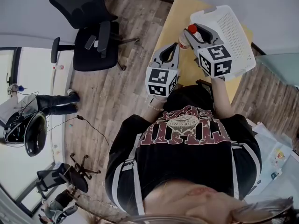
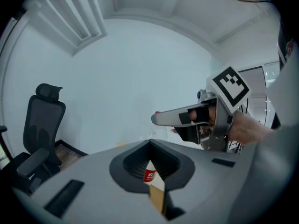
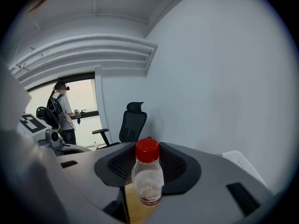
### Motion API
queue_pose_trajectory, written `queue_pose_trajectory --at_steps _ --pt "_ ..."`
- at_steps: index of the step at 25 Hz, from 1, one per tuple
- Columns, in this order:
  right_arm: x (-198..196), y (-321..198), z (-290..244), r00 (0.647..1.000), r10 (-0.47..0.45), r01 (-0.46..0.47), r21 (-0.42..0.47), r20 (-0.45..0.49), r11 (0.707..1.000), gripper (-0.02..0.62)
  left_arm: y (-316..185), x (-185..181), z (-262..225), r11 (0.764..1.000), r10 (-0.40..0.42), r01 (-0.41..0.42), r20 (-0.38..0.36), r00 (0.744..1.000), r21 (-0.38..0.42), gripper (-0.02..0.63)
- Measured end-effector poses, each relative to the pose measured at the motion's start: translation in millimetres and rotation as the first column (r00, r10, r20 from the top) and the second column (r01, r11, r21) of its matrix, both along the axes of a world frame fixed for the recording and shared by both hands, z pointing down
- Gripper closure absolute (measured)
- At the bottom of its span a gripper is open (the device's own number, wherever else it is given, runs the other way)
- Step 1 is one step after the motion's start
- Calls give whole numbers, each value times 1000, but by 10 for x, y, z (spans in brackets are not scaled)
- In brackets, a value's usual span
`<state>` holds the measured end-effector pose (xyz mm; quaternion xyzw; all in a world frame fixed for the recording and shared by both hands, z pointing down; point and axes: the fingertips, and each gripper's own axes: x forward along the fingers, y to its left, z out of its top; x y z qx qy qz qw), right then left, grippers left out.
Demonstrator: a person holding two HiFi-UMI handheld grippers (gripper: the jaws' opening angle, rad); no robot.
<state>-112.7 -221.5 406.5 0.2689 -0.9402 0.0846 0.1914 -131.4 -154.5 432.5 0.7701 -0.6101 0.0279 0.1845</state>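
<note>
A small clear bottle point(image 3: 147, 176) with a red cap stands upright between the jaws of my right gripper point(image 3: 148, 183), which is shut on it. In the head view the bottle point(image 1: 186, 40) hangs above the yellow table point(image 1: 174, 17), beside a white perforated basket point(image 1: 231, 29). My left gripper point(image 1: 176, 46) is just left of the bottle, jaws together and holding nothing. In the left gripper view its jaws point(image 2: 152, 171) meet, and a slit between them shows a red label point(image 2: 150, 175) and table. The right gripper's fingers point(image 2: 170, 118) and a hand show ahead of it.
A black office chair point(image 1: 88, 27) stands on the wood floor left of the table. Farther left are a dark helmet point(image 1: 25, 132) and a standing person point(image 3: 62, 107) by a window. Papers point(image 1: 275, 157) lie at the right. A cable point(image 1: 91, 125) runs across the floor.
</note>
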Motion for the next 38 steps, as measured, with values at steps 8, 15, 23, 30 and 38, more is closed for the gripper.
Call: queue_pose_trajectory --at_steps 8,15,23,30,38 --pt "-70 -2 183 1000 -2 2 -29 -6 1000 434 -15 -65 46 1000 -3 3 -2 1000 -8 560" --pt "-111 -10 304 1000 2 -3 -50 -1 999 434 -24 -125 61 1000 -6 6 -1 1000 -10 560" --pt "-110 -6 476 1000 3 -4 -73 -17 997 434 -24 -118 59 1000 -10 10 0 1000 -14 560" --pt "-102 -11 604 1000 11 -13 -89 -29 996 434 -9 -144 76 1000 -17 17 0 1000 -20 560" --pt "-186 -16 819 999 18 -22 -113 -38 993 434 -29 -233 128 999 -22 22 -5 1000 -25 560"
